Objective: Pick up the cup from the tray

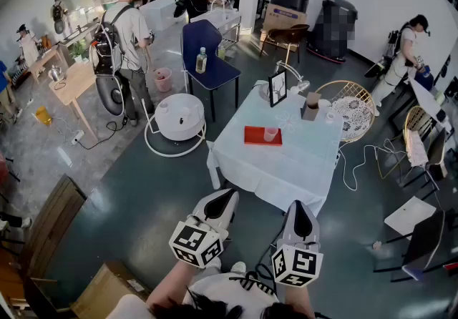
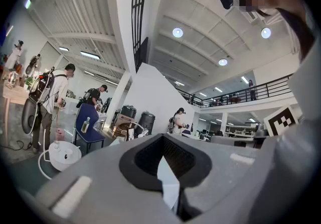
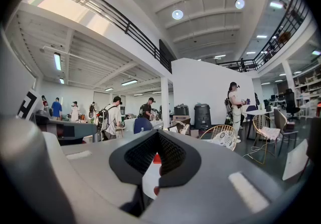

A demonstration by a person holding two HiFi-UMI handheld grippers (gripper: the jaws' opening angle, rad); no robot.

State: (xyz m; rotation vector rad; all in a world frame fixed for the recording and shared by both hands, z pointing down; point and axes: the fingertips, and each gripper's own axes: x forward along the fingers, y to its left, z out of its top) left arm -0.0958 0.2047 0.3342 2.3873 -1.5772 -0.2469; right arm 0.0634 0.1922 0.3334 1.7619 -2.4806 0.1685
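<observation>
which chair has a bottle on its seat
The blue chair left of the table: a bottle stands on its seat. The brown chair and the wire chair with the white cushion hold no bottle.

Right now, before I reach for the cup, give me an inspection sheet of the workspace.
Surface: table under a pale cloth, ahead of both grippers.
Job's things: clear cup upright on the red tray.
Clutter: picture frame and brown box near the far edge.
Grippers: left gripper and right gripper short of the table, jaws together, nothing held.
Cables: white cable on the floor right of the table.
Surroundings: blue chair, wicker chair, people working beyond.
</observation>
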